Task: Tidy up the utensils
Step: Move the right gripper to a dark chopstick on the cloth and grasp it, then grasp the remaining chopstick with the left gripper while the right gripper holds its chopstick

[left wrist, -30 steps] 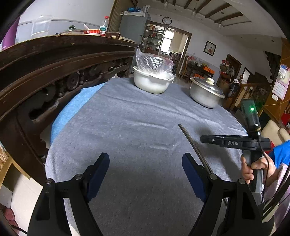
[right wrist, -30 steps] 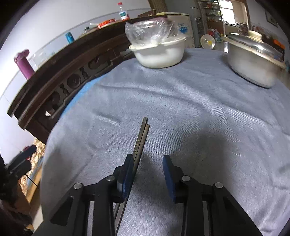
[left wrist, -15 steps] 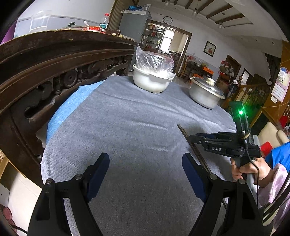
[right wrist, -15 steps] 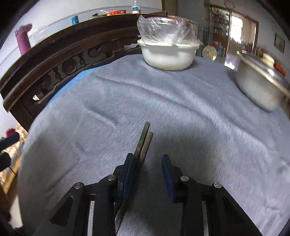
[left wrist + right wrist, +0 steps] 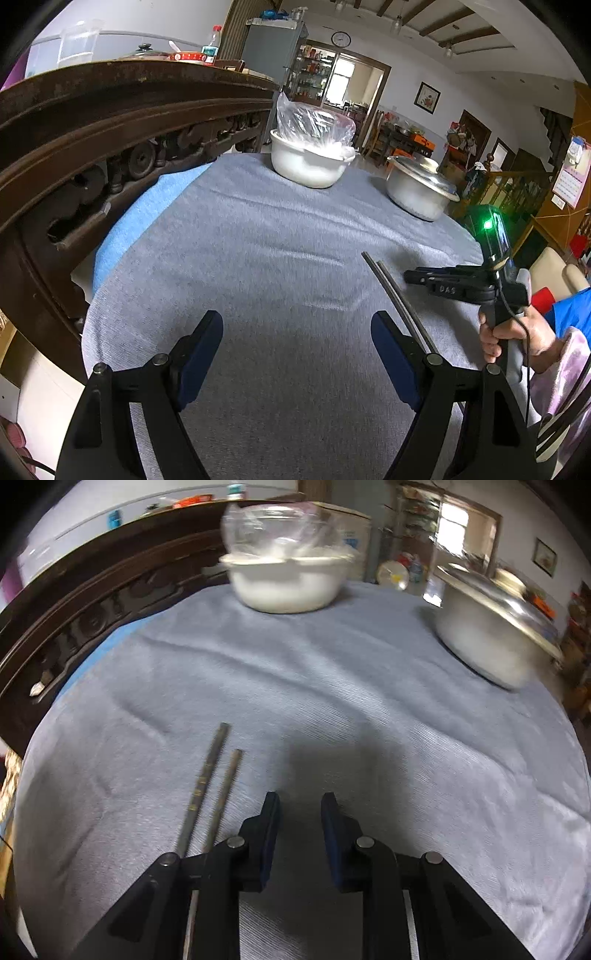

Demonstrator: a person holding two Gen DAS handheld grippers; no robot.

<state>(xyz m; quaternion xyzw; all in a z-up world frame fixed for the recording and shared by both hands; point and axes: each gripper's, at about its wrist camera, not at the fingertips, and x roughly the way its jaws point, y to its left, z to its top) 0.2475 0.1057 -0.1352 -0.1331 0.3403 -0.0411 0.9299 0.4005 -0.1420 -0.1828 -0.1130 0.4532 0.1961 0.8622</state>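
A pair of dark chopsticks [image 5: 210,786] lies on the grey tablecloth [image 5: 369,709], side by side with the tips slightly staggered. It also shows in the left wrist view [image 5: 395,295]. My right gripper [image 5: 299,801] hovers just right of the chopsticks, its jaws a narrow gap apart and empty; it shows from the side in the left wrist view [image 5: 417,277]. My left gripper [image 5: 297,343] is wide open and empty, low over the cloth, with the chopsticks passing behind its right finger [image 5: 391,354].
A white bowl with a plastic bag [image 5: 310,158] and a lidded metal pot [image 5: 421,188] stand at the far side of the table. A carved dark wooden chair back [image 5: 110,122] runs along the left edge.
My right gripper has shifted to the right, off the chopsticks, which now lie clear to its left with their tips slightly apart. The left gripper stayed wide open.
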